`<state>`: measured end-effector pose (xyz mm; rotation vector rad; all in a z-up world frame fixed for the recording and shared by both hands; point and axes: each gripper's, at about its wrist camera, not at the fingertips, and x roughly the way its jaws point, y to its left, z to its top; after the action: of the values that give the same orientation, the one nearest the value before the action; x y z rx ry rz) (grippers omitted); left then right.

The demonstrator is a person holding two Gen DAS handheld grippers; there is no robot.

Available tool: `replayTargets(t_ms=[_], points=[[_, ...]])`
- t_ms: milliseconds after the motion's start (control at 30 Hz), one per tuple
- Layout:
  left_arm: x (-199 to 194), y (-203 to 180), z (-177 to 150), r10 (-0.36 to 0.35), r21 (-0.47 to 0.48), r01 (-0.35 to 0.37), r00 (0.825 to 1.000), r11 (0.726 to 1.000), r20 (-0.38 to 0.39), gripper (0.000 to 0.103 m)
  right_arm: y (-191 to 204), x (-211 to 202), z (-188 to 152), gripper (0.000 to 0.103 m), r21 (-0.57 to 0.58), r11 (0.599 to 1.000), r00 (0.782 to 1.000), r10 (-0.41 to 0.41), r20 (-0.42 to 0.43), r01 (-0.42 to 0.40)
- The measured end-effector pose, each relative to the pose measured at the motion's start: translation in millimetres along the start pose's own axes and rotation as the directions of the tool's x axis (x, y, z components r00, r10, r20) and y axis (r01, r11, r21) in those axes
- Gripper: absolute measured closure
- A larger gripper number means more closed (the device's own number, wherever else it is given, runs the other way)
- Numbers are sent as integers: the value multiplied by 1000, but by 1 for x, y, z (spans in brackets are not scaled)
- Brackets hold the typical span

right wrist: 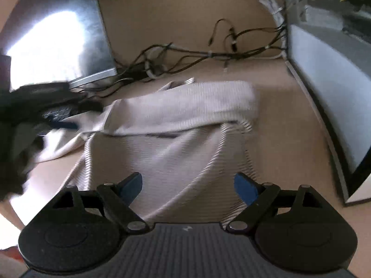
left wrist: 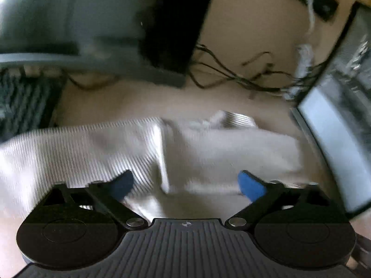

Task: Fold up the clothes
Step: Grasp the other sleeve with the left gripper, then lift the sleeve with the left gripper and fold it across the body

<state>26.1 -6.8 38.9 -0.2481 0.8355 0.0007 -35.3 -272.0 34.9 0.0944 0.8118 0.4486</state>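
Both claws were spread wide, nothing pinched in either. The left claw point(left wrist: 186, 185) hovered right over the sweater point(left wrist: 97, 148), a cream ribbed knit lying rumpled on the tan desk point(left wrist: 243, 34), with a fold edge running between its blue pads point(left wrist: 251, 186). The right claw point(right wrist: 187, 186) hung over the same sweater point(right wrist: 176, 143), where one part was doubled over across the far side. Past the knit sat a tangle of black cables point(right wrist: 185, 55), a monitor point(right wrist: 331, 115) off to the right, and a keyboard point(left wrist: 25, 102) at the left. Everything was pretty motion-blurred, so finer detail couldn't be made out.
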Motion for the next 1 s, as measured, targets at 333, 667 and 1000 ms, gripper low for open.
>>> replayTargets(t_ms=[333,667,1000], points=[[48,-16,7,108,101,-102,993,990,-51,74,-2,9,-18,11,-8,999,995,48,-83,-49],[26,-17,13,112,169,-125,990,978,85,95,5,18,-16,0,-79,995,994,52,-96,-59],[34,-4,15,147,237,-164,985,958,89,84,5,19,-17,0,-88,995,994,48,-94,-56]])
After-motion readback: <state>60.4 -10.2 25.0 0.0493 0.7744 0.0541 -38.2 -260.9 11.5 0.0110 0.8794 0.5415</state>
